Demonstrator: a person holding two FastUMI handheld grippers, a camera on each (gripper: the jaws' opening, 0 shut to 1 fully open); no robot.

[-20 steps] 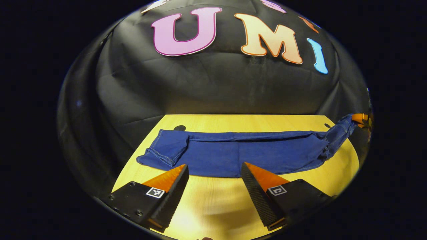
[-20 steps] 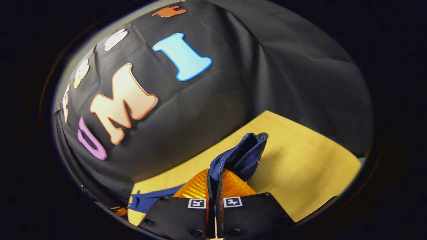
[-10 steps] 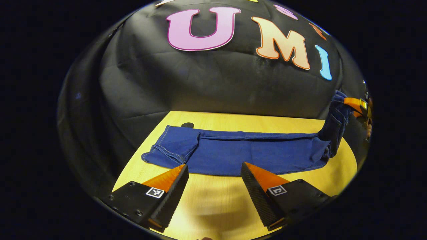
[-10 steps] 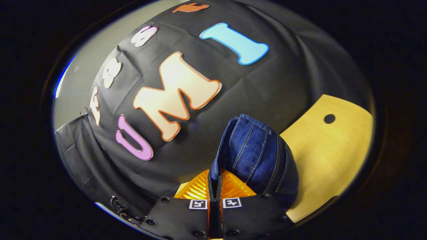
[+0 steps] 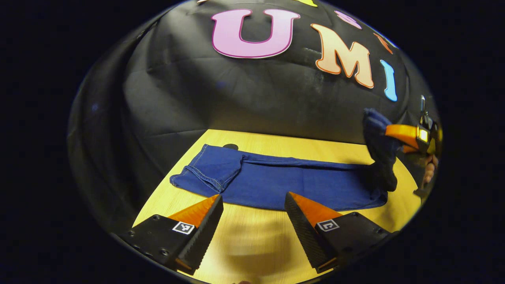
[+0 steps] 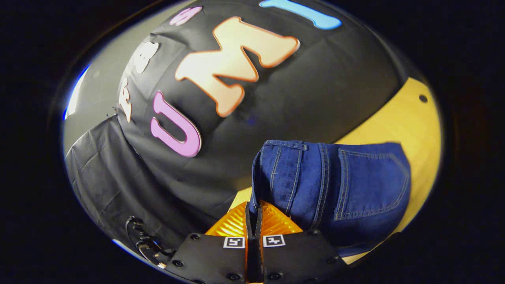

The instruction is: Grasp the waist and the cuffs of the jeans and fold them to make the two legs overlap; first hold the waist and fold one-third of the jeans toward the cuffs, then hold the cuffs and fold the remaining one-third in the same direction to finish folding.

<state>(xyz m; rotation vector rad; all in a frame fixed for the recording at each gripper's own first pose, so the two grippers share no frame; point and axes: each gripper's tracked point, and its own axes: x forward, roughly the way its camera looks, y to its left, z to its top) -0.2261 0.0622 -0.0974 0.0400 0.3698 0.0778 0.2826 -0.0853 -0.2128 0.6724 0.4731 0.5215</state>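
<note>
Right claw (image 6: 253, 215) clamped on jeans (image 6: 335, 189) waist, lifted off table (image 5: 256, 244); left claw (image 5: 252, 205) wide.

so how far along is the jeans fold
Done: legs overlap, jeans a single strip on the table. In hand: right gripper shut on the waist, lifted off the table. Left gripper open, empty. Left: lay the waist third down, then fold the cuffs.

The left gripper (image 5: 253, 199) is held low, with its jaws spread wide and nothing between them. The right gripper (image 6: 253, 211) is raised at the far right, its fingers pressed together on cloth.
</note>
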